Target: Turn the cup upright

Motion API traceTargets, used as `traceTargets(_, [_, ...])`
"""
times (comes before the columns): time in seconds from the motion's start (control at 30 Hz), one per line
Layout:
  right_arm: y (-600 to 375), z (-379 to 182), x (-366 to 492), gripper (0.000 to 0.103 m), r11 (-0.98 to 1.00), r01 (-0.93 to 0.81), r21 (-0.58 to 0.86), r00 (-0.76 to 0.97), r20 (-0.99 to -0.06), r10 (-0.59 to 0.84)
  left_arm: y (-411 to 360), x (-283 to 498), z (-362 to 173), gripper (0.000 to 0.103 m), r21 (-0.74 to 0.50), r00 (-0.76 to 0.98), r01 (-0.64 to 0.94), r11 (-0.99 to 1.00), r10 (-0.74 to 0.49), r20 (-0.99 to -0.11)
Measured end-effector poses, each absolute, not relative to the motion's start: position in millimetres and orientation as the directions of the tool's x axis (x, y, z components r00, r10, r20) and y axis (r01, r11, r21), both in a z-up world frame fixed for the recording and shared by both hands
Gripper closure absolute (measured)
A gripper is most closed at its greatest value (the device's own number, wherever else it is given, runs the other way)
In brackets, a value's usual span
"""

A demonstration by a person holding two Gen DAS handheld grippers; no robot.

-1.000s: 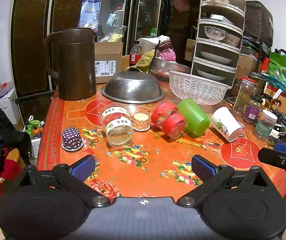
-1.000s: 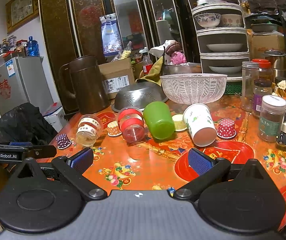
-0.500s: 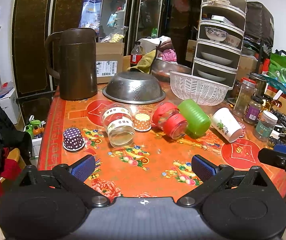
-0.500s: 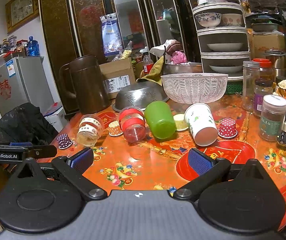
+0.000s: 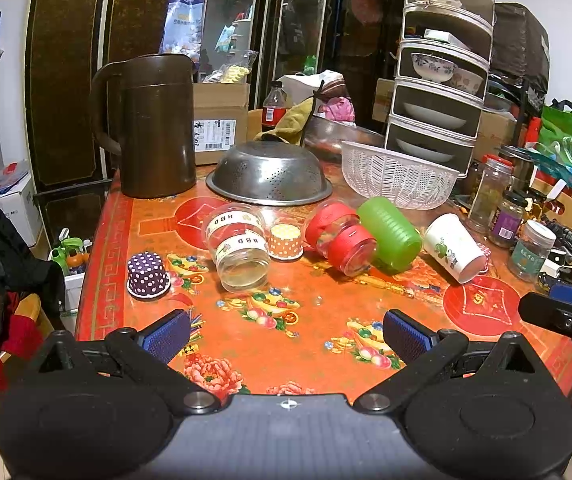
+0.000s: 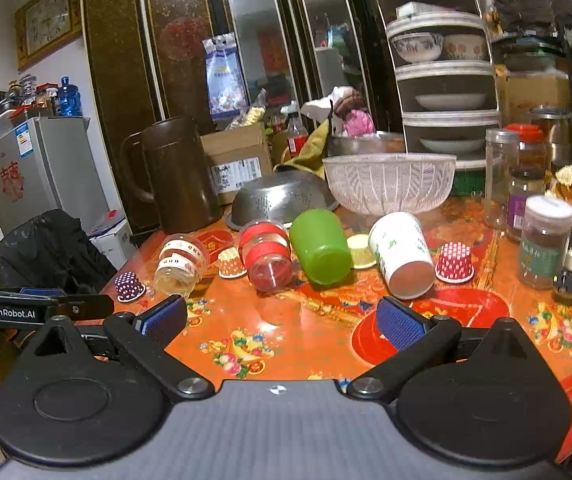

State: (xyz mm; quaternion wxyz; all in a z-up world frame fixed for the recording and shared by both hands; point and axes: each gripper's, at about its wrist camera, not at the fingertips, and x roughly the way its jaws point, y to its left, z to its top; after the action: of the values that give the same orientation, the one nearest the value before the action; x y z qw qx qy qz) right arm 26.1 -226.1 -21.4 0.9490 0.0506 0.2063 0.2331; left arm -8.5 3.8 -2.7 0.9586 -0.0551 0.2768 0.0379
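Since a second ago, the right gripper had crept a bit closer to the cups, so they looked a touch bigger in its view; the left gripper had barely budged. Both sat over the near edge of the table with fingers spread wide and nothing between them.

Biggest thing back there was the brown jug, standing upright at the far left corner. Next to it was a steel colander turned face down, then a white basket to the right.

In front of those, four cups lay on their sides in a row: a clear cup with labelled bands, a red-banded cup, a green cup touching it, and a white paper cup with its open end toward the cameras. None were upright yet.

Little stuff: a purple dotted cupcake liner at the left, an orange one between the clear and red cups, and a red one just right of the paper cup.
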Motion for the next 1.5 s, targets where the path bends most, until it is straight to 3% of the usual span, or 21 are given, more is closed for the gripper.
traceTargets(1.37, [-227, -28, 30, 0.001, 0.873, -0.445, 0.201, 0.785, -0.381, 0.488, 6, 1, -4, 0.000, -0.109, 0.830, -0.110, 0.988, 0.031, -0.557])
traceTargets(1.5, [-230, -29, 29, 0.001, 0.871, -0.445, 0.207, 0.784, -0.380, 0.491, 14, 30, 9, 0.000, -0.047, 0.813, -0.118, 0.992, 0.070, -0.578])
